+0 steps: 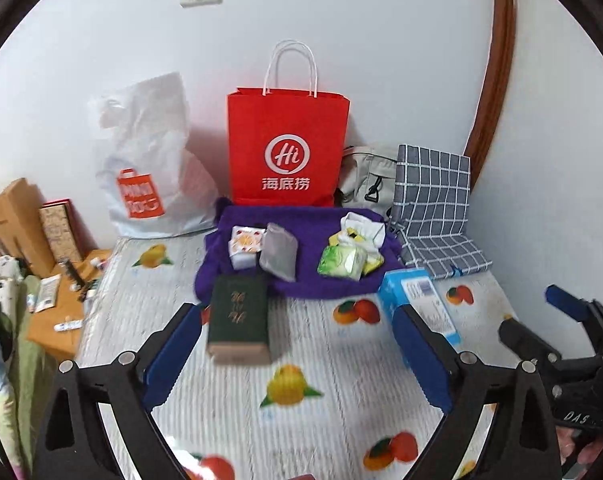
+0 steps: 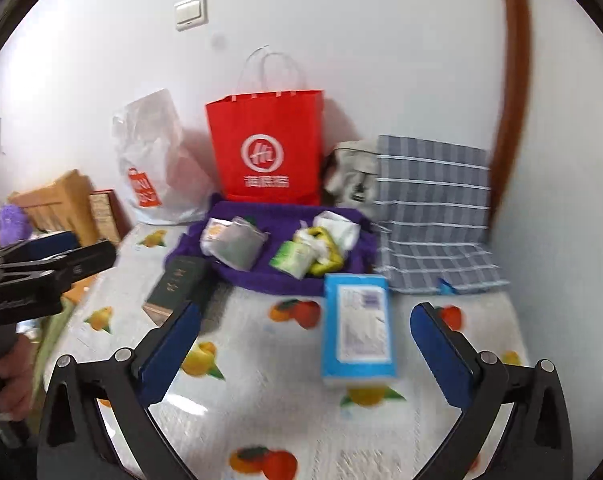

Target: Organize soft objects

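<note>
Hovering wide, empty: left gripper (image 1: 297,344) faced green box (image 1: 239,322); right gripper (image 2: 305,350) faced blue box (image 2: 355,330); long axes ran away from jaws.

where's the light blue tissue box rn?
The light blue tissue box lies flat on the fruit-print sheet, just in front of the purple cloth and beside the checked fabric; in the right wrist view it sits centre, between the open claw fingers.
</note>
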`<state>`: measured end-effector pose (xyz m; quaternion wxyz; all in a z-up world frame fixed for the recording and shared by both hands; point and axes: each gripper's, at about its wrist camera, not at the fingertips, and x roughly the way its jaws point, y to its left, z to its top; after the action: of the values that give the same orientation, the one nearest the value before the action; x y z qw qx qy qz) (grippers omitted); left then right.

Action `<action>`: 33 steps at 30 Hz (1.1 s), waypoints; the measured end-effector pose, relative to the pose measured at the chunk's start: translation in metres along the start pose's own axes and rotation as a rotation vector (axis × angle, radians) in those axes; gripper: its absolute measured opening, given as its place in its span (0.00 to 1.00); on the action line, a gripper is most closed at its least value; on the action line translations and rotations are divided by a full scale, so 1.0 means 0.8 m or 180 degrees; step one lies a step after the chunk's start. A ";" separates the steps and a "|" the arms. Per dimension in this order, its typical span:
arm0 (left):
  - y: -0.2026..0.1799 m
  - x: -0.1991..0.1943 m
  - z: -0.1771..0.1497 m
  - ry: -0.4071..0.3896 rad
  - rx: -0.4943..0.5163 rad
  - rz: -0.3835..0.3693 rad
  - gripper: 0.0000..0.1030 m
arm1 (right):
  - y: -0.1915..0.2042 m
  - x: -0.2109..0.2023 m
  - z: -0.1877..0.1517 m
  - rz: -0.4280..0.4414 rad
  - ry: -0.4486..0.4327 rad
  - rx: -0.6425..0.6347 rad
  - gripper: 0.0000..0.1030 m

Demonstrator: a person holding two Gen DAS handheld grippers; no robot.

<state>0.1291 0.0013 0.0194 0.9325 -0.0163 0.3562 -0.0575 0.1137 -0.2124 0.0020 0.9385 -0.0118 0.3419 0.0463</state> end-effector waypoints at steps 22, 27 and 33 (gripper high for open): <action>-0.018 -0.114 -0.097 -0.0227 -0.0123 0.0258 0.94 | -0.021 -0.126 -0.100 -0.0091 -0.0135 0.0274 1.00; -0.019 -0.113 -0.097 -0.0224 -0.0133 0.0264 0.94 | -0.024 -0.130 -0.102 -0.0104 -0.0154 0.0305 1.00; -0.024 -0.111 -0.100 -0.0198 -0.0097 0.0246 0.94 | -0.026 -0.130 -0.105 -0.0093 -0.0138 0.0332 1.00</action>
<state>0.0079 -0.0066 0.0201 0.9443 -0.0185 0.3283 -0.0155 -0.0178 -0.2459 0.0042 0.9456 0.0332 0.3232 0.0150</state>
